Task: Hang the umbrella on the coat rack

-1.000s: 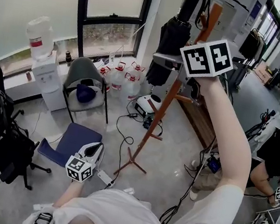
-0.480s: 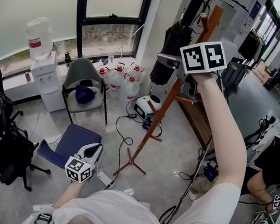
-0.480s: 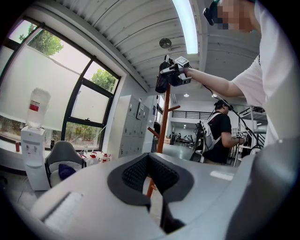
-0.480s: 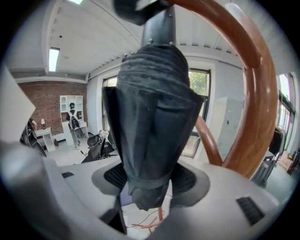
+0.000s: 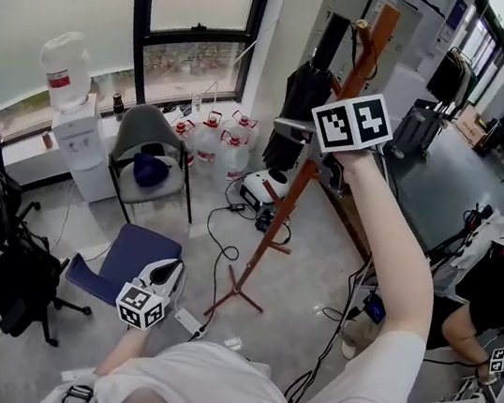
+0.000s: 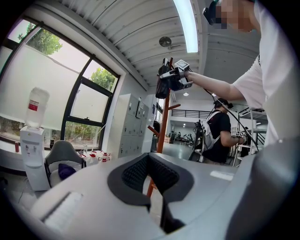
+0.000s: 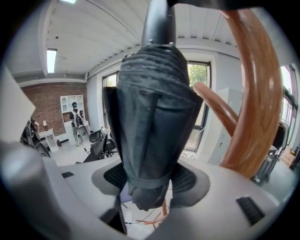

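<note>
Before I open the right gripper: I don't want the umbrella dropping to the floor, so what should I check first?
1. Grip: ok. The right gripper has its jaws closed on the folded canopy of the umbrella.
2. Position at the coat rack: ok. A curved peg stands right beside the umbrella.
3. Handle hooked over a peg: cannot tell. The umbrella's top end is cut off in the right gripper view and unclear in the head view.
4. Spare hand: ok. The left gripper is held low with nothing between its jaws.
</note>
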Demonstrator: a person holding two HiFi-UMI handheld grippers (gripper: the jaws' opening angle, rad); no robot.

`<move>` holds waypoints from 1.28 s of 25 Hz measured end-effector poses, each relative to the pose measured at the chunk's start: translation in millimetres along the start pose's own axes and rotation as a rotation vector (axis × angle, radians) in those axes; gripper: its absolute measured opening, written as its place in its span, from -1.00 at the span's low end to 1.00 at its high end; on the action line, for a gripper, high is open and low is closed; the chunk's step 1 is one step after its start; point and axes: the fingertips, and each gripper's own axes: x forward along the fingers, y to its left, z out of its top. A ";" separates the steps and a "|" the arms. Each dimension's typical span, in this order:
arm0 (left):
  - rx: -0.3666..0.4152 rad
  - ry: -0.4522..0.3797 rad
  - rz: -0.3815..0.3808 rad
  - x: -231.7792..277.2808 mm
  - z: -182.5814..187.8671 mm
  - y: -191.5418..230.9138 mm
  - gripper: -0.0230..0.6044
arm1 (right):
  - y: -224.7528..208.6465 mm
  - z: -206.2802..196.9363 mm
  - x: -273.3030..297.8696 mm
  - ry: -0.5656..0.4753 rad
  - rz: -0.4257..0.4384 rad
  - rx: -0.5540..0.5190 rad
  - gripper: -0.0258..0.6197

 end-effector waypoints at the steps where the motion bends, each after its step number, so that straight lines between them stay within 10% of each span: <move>1: 0.001 0.001 -0.001 0.5 -0.4 -0.5 -0.90 | 2.0 -4.0 1.0 0.000 0.006 0.002 -0.12; 32: 0.037 0.029 -0.002 7.9 -5.2 -7.6 -0.89 | 0.9 -101.0 50.9 -0.224 -0.053 0.070 -0.12</move>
